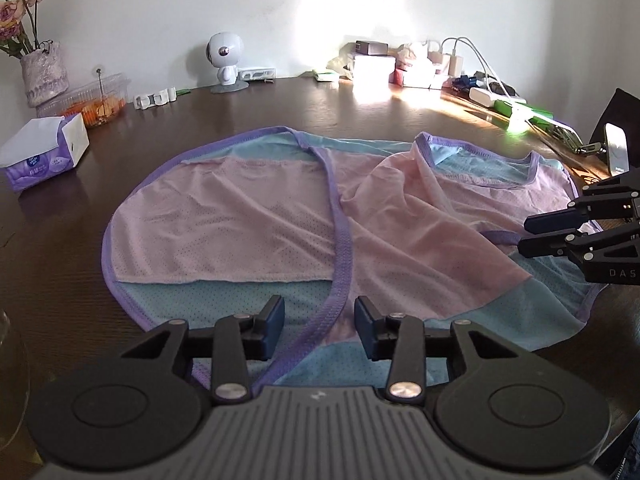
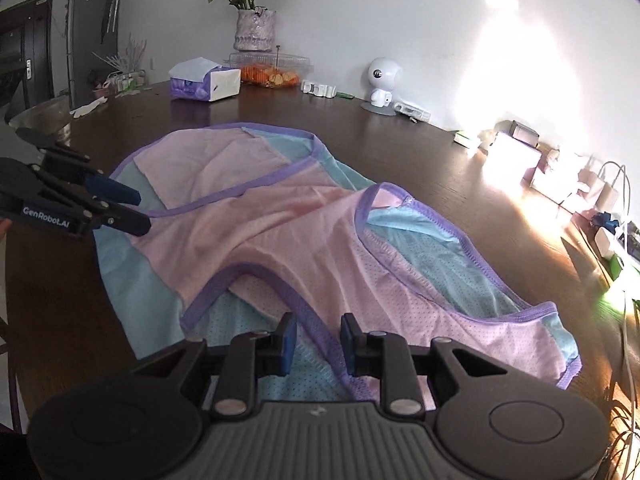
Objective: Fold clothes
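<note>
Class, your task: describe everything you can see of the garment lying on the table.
The garment is a thin, perforated mesh top in pink with light blue panels and purple binding along its edges and openings. It lies spread but wrinkled on the dark wooden table, one part folded across the middle. The left gripper and right gripper each straddle a purple edge strip with jaws apart; neither visibly pinches it.

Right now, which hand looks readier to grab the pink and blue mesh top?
Probably the left gripper: its open fingers straddle the purple trim of the pink-and-blue mesh top. The right gripper looks similarly close.
</note>
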The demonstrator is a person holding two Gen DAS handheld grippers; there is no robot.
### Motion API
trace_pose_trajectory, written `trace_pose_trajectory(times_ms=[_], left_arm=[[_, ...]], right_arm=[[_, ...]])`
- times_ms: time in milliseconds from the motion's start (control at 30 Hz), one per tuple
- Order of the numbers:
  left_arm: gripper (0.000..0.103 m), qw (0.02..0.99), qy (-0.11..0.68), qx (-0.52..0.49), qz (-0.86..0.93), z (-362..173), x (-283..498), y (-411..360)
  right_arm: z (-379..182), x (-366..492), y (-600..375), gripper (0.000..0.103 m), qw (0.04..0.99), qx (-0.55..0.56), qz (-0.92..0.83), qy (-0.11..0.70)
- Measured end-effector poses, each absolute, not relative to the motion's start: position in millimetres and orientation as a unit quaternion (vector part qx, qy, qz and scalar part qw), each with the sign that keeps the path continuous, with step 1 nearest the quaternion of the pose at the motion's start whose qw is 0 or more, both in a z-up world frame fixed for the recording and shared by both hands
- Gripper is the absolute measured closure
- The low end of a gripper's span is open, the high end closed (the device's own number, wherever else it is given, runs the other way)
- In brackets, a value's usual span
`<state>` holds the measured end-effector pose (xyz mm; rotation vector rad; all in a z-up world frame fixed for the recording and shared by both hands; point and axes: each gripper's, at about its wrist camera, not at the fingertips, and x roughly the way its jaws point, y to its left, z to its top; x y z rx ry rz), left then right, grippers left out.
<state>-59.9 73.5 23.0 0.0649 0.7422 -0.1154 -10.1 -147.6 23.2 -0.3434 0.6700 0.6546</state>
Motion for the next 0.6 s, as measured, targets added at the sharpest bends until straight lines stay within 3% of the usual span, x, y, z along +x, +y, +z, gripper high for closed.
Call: trace_pose_trajectory(times_ms=[67,300,400,467,500,600], left_arm=[[0.062,0.93,0.361,0.031,-0.055,22.8,-60.3,74.2],[0.062,0.935,0.351,0.024,-0.052,38.1,-63.8,67.9],[0.062,0.941,0.33,0.007,-0.08,52.0,-68.0,53.5],[0.062,0.94,0.321,-0.012,-0.114,58.7,-64.4,34.6],[0.062,0.936,0.323,-0.02,-0.138,60.0,-59.4,23.2],[0.063,0.93,0.327,0.014,-0.166,55.2,-43.0,-15.5]], right_arm=[[23.2,-7.9,-150.6,0.097,0.878,-0.154,0.313,0.328],[37.4,-9.0,-164.7,0.102,0.885,-0.131,0.302,0.329],[47.4,-11.0,-164.1,0.098,0.886,-0.128,0.314,0.318],[52.1,0.3,-156.0,0.079,0.883,-0.115,0.321,0.321],[53.5,11.2,-151.5,0.075,0.885,-0.106,0.318,0.323],[54.7,57.2,-143.9,0.072,0.878,-0.078,0.322,0.346]])
